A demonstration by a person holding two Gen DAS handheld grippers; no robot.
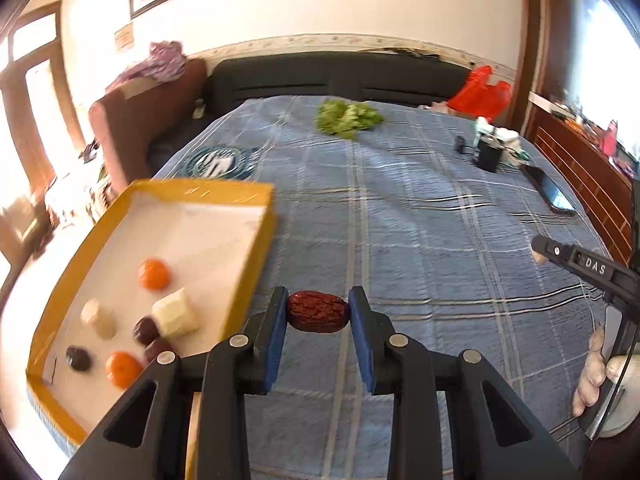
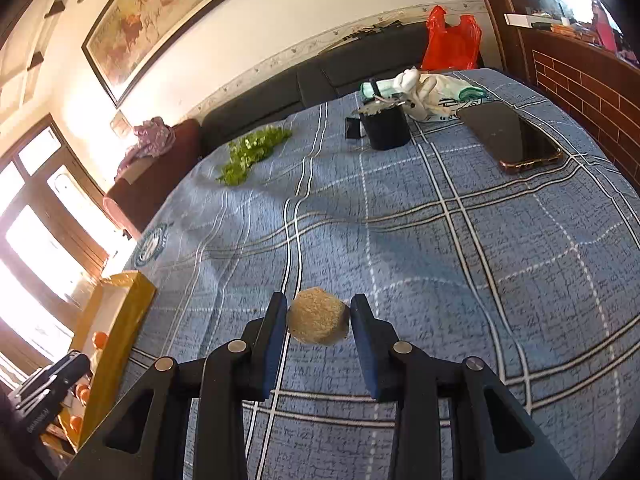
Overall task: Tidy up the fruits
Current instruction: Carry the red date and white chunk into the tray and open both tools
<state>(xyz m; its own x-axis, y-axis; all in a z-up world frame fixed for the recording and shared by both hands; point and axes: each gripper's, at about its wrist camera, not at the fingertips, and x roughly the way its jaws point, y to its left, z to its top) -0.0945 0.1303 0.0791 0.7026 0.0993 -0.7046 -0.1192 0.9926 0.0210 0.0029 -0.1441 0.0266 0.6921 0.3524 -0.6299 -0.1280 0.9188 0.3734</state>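
My left gripper [image 1: 318, 312] is shut on a wrinkled dark red date [image 1: 317, 311] and holds it above the blue plaid cloth, just right of the yellow box [image 1: 256, 256]. The box holds two oranges [image 1: 154, 274], dark dates [image 1: 78, 358], a pale cube [image 1: 175, 313] and a beige round fruit [image 1: 98, 318]. My right gripper [image 2: 319, 316] is shut on a round tan, rough-skinned fruit [image 2: 318, 316] above the cloth. The box [image 2: 120, 320] lies to its left. The right gripper's tip [image 1: 576, 258] shows at the right edge of the left wrist view.
Green leafy vegetables [image 1: 346, 118] lie at the far side of the cloth. A black cup [image 2: 386, 126], white cloth [image 2: 424, 88], a phone [image 2: 512, 136] and a red bag [image 2: 450, 40] sit at the far right. A dark sofa [image 1: 340, 76] lies behind.
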